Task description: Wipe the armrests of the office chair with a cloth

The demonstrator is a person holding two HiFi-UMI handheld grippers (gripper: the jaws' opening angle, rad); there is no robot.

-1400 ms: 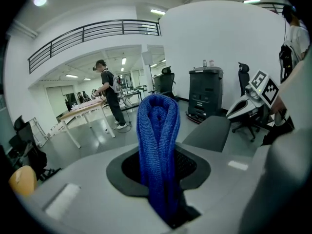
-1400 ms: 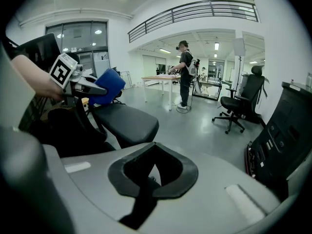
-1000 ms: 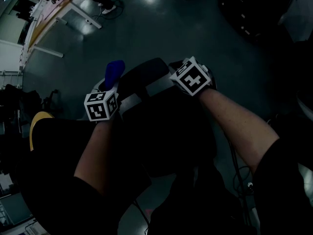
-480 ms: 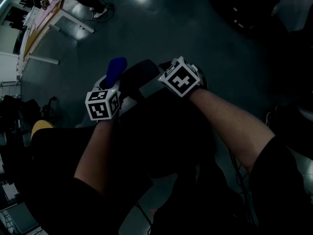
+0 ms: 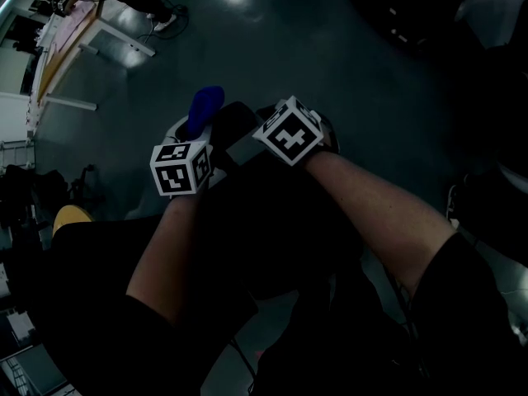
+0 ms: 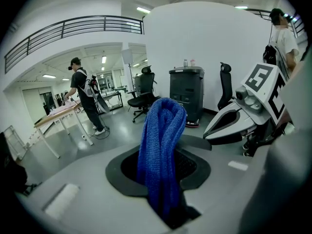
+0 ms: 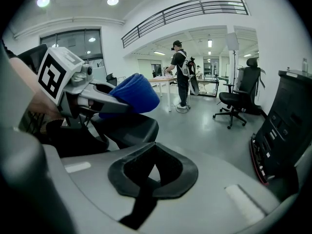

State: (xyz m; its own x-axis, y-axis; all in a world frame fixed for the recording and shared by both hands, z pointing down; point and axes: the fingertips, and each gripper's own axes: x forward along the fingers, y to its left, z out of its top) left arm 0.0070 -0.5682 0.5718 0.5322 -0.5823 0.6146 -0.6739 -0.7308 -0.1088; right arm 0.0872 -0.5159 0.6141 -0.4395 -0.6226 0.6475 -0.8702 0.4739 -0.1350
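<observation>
Two hand-held grey two-jaw grippers. The left gripper point(image 6: 161, 179) has its jaws clamped on one blue knitted cloth point(image 6: 162, 145), which stands up out of them in a folded loop. The right gripper point(image 7: 152, 177) has its jaws together with nothing between them. Two black-and-white marker cubes, one per gripper: the left cube point(image 5: 181, 167) and the right cube point(image 5: 287, 132). One dark padded armrest of the office chair point(image 5: 238, 122) lies between and beyond the cubes in the head view. The cloth is at the armrest's left side there and above it in the right gripper view; contact between them cannot be told. Two bare forearms, left point(image 5: 169, 246) and right point(image 5: 371, 209), run over the dark seat. Surroundings: grey polished floor point(image 5: 272, 48); one light-topped table on white legs point(image 5: 91, 31); one dark cabinet point(image 6: 186, 94); one black swivel chair point(image 7: 240, 94) standing apart; one person standing at the table point(image 7: 181, 79). Against a second ago: the right cube stands nearer the left cube, both sit slightly higher in the head view, and the cloth remains clamped in the left jaws.
</observation>
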